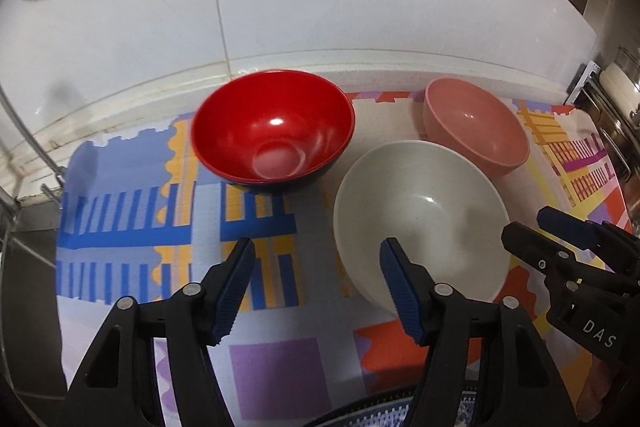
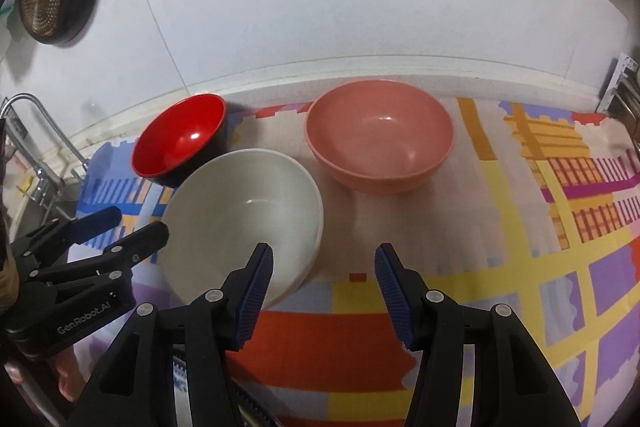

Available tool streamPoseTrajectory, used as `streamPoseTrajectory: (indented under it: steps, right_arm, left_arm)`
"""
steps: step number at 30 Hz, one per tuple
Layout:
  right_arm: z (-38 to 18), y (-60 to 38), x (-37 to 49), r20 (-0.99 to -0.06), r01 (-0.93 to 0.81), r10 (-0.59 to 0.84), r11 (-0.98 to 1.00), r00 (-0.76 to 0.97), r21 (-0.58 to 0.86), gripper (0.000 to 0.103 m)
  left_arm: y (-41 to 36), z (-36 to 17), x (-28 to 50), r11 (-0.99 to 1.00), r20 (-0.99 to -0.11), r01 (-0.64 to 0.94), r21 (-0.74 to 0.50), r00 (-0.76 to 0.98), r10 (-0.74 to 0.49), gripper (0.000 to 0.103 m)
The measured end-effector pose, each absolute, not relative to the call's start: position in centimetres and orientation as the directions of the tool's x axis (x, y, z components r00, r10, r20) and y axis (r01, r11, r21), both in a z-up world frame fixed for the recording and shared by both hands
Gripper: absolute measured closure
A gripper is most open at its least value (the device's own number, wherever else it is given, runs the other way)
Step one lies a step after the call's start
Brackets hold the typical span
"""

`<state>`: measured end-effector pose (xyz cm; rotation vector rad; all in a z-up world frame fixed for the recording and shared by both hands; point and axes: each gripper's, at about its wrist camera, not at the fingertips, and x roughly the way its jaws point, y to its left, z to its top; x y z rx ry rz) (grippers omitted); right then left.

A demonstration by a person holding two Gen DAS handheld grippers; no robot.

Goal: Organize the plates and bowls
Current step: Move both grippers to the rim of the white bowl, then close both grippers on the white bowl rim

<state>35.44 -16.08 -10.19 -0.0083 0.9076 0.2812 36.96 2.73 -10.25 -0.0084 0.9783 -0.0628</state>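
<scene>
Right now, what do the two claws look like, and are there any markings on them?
Both are black plastic claws with blue ribbed pads and silver rivets at the pivots. The left claw reads "GenRobot.AI" in white on its body in the right wrist view; the right claw shows "DAS" in the left wrist view. No cables visible.

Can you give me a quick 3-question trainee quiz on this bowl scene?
1. True or false: the white bowl is stacked inside the pink bowl.
2. Which bowl has a black outside? A) pink bowl B) red bowl C) white bowl
3. Fill in: all three bowls stand upright on a patterned ____.

Key:
1. False; they stand apart on the mat.
2. B
3. mat

Note: the left gripper and the right gripper are both open and hold nothing.
</scene>
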Motion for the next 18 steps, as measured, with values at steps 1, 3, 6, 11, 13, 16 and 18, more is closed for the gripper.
streamPoseTrajectory:
  steps: [1, 3, 6, 11, 13, 16, 18]
  right_arm:
    - [-10.3, -16.0, 35.7, -0.780, -0.244, 0.237, 0.963, 0.579, 0.112, 0.049]
    - [-10.6, -15.8, 36.1, -0.787, -0.246, 0.240, 0.962, 0.568, 0.116, 0.054]
    - [-10.9, -15.8, 36.8, -0.793, -0.244, 0.244, 0.962, 0.558, 0.125, 0.056]
    - [-11.3, -15.3, 37.4, -0.803, -0.244, 0.241, 0.962, 0.545, 0.123, 0.065]
    - [-11.5, -15.2, 37.5, -0.806, -0.245, 0.233, 0.963, 0.543, 0.113, 0.070]
    - [-11.7, -15.0, 37.6, -0.811, -0.254, 0.235, 0.961, 0.535, 0.111, 0.078]
    - [-11.9, -15.0, 37.6, -0.814, -0.256, 0.241, 0.959, 0.528, 0.118, 0.084]
  left_arm:
    - [2.7, -10.4, 37.1, 0.998, -0.832, 0.051, -0.039, 0.552, -0.060, 0.046]
    - [2.6, -10.8, 37.6, 0.997, -0.839, 0.057, -0.061, 0.537, -0.082, 0.049]
    - [2.5, -11.2, 38.1, 0.996, -0.843, 0.059, -0.074, 0.529, -0.094, 0.053]
    - [2.3, -11.9, 38.9, 0.994, -0.858, 0.069, -0.082, 0.502, -0.105, 0.065]
    - [2.3, -12.1, 39.2, 0.993, -0.863, 0.070, -0.092, 0.492, -0.114, 0.070]
    - [2.2, -12.3, 39.4, 0.992, -0.871, 0.078, -0.101, 0.475, -0.126, 0.081]
    - [2.1, -12.4, 39.4, 0.991, -0.872, 0.081, -0.106, 0.471, -0.132, 0.084]
